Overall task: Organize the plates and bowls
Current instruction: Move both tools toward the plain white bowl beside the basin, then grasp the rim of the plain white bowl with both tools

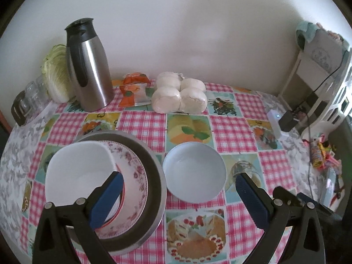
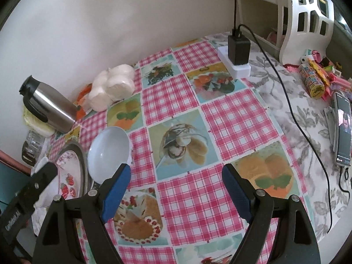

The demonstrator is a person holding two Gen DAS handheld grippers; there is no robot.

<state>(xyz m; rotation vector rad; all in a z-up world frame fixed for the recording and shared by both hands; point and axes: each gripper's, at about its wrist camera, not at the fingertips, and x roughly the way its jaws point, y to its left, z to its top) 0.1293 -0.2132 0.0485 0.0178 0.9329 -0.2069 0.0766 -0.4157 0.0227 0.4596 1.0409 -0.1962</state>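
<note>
The middle of the checked tablecloth [image 2: 220, 118] lay bare, open ground for a gripper between the round white bowl [image 1: 194, 172] and the power strip [image 2: 234, 62]. Along the wall a steel thermos jug [image 1: 89, 66], a bag of white buns [image 1: 180, 94] and a cabbage [image 1: 56, 74] blocked the back. A black cable [image 2: 292, 110] and a phone [image 2: 342, 129] crowded the right side.

Both cameras ride on the handheld grippers and look steeply down over a patterned tablecloth [image 1: 231, 129] toward the far wall. The left view sits close above a stacked plate [image 1: 134, 171] at the near left. The right view faces further right; both share the round white bowl [image 2: 109, 151] and steel flask [image 2: 50, 107].
</note>
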